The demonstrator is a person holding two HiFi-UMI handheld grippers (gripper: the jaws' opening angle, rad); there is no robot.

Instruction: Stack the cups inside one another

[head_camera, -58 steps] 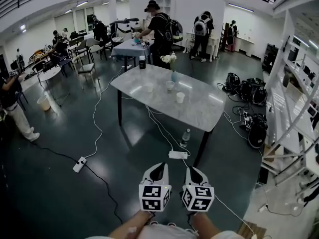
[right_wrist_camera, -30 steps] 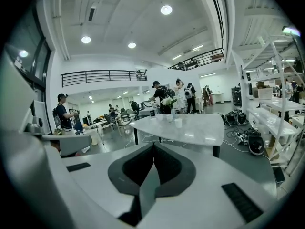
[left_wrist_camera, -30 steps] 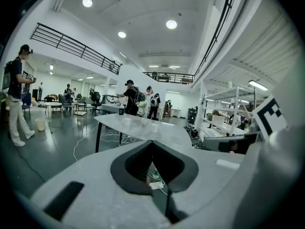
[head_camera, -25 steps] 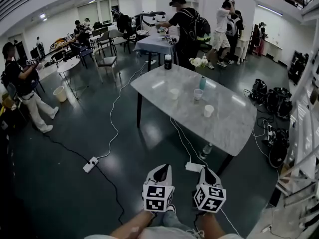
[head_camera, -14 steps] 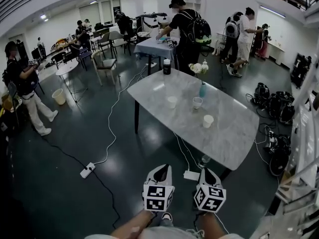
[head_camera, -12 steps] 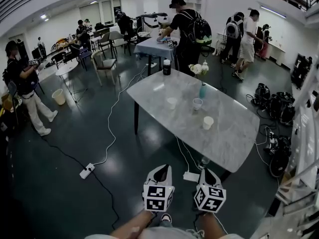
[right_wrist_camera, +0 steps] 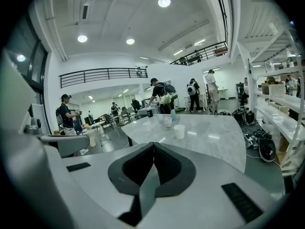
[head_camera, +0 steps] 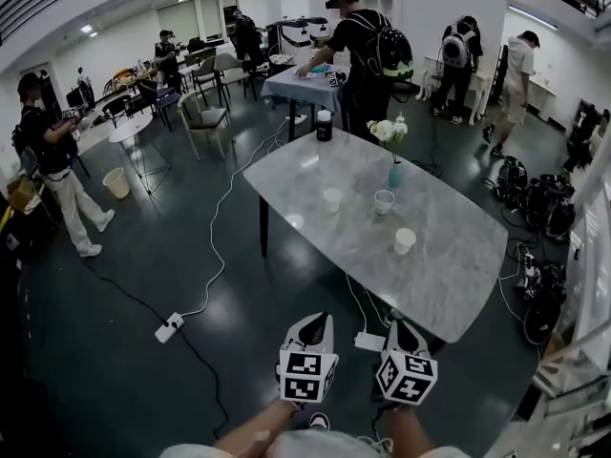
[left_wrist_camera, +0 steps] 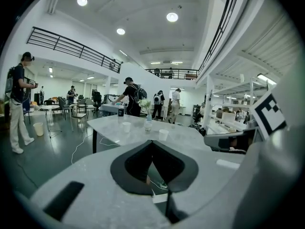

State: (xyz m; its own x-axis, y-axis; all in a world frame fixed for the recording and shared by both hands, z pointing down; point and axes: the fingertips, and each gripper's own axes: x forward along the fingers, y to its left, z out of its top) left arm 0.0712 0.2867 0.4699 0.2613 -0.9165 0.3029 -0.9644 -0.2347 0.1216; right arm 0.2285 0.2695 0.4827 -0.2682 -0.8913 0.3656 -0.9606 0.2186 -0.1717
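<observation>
Ahead on the table (head_camera: 447, 277), well apart from both grippers, three cups (head_camera: 384, 202) are seen standing separately; the nearest cup (head_camera: 405, 241) is judged closer to the right gripper (head_camera: 397, 326) than the left gripper (head_camera: 319, 319). Both are clenched, empty.

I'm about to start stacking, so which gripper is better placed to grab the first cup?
Right, probably. In the head view the right gripper lines up almost directly with the nearest cup on the table; the left gripper sits off to its side. Both are shut, empty, short of the table.
</observation>
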